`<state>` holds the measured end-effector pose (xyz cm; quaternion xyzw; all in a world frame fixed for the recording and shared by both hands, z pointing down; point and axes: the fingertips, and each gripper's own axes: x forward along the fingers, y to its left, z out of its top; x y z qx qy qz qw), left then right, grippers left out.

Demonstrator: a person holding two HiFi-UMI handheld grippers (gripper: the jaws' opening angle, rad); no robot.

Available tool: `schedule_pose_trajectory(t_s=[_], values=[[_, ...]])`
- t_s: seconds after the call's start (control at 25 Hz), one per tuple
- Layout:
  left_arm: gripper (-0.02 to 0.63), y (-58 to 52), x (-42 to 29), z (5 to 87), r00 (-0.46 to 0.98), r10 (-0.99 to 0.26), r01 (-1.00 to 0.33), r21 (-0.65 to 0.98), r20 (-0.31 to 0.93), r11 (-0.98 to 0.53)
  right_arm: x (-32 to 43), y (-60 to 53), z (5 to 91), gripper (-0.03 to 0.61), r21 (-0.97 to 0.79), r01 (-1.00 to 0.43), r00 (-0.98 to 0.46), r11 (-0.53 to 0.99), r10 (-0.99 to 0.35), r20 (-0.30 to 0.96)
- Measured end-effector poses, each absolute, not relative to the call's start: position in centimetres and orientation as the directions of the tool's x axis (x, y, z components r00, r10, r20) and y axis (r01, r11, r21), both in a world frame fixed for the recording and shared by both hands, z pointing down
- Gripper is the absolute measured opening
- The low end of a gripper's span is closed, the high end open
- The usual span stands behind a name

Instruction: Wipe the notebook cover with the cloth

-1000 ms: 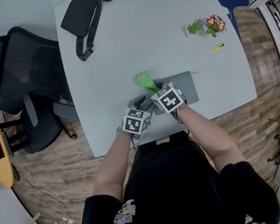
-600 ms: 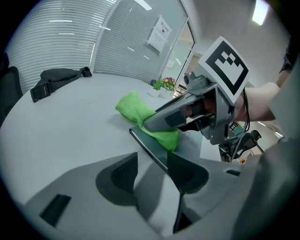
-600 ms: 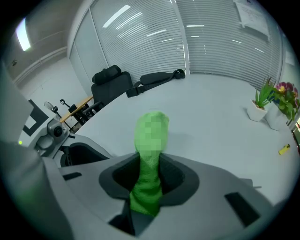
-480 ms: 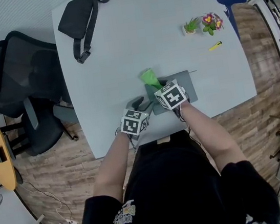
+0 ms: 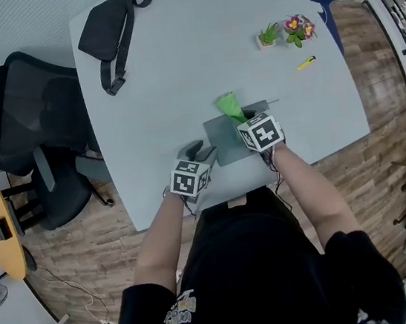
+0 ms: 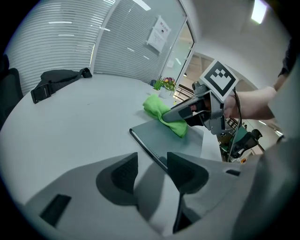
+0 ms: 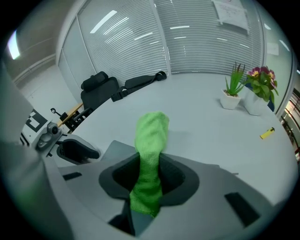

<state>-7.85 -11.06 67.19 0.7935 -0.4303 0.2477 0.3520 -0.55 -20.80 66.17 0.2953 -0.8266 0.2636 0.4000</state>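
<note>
The notebook (image 5: 222, 141) lies flat and closed on the table (image 5: 175, 71), close to the near edge, right in front of the person. The green cloth (image 5: 229, 106) sits on its far end, the loose end spilling past the far edge onto bare tabletop. The right gripper (image 5: 244, 120) has the cloth pinched between its jaws (the right gripper view shows the bunched cloth (image 7: 150, 154) running straight through the gap) and is tilted down over the cover's far right part. The left gripper (image 5: 195, 151) stands at the notebook's left edge with jaws spread and nothing between them but tabletop. From its own view the spine edge of the notebook (image 6: 173, 140) runs up to its right jaw, though I cannot tell whether they touch. Most of the cover's left and near part is uncovered. Beyond the notebook the table is open and bare. A black bag (image 5: 105, 29) lies well off at the far left, and two small plants (image 5: 282, 32) and a yellow item (image 5: 306, 63) are at the far right. A black chair (image 5: 23, 108) stands off the table's left edge.
</note>
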Motion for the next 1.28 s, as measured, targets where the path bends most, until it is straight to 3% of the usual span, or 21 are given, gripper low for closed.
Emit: schedule_pose_trajectory(t_s=[1.28], values=[[0.198,-11.2,-8.0,67.3,0.508,-0.512,-0.858,0.354,0.692,-0.373,11.8,-24.2,65.9,0.112,-0.162,-0.867,-0.382,0.472,-0.417,0.825]])
